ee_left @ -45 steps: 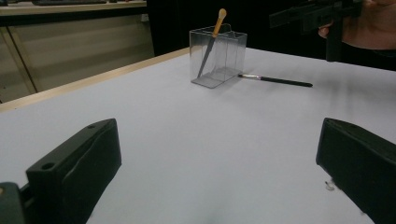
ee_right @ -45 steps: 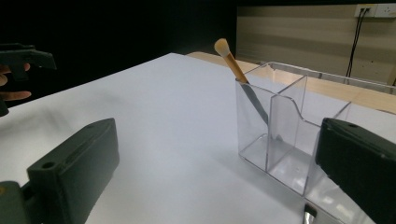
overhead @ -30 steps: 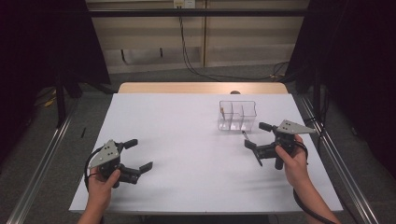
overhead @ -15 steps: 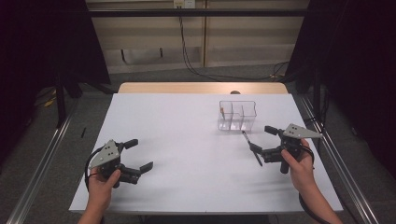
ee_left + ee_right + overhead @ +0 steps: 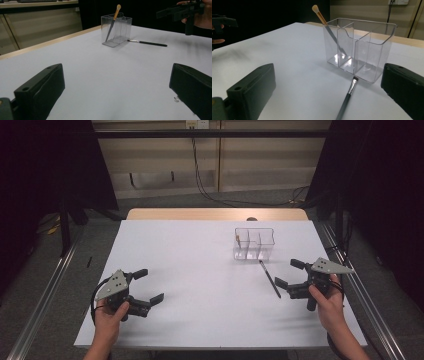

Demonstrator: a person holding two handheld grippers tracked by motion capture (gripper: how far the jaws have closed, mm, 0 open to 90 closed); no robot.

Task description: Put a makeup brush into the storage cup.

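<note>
A clear plastic three-compartment organiser [image 5: 254,243] holds one tan-tipped brush [image 5: 329,28], apparently in an end compartment. A black-handled brush [image 5: 269,278] lies just before it, unplaced. Right gripper [image 5: 291,277] and left gripper [image 5: 148,285] are spread, empty.

No legible text, labels, brand marks, numbers or signs in any view. The clear organizer [image 5: 359,47], the black brush [image 5: 347,98] and the white table [image 5: 200,270] carry 0 readable markings.
</note>
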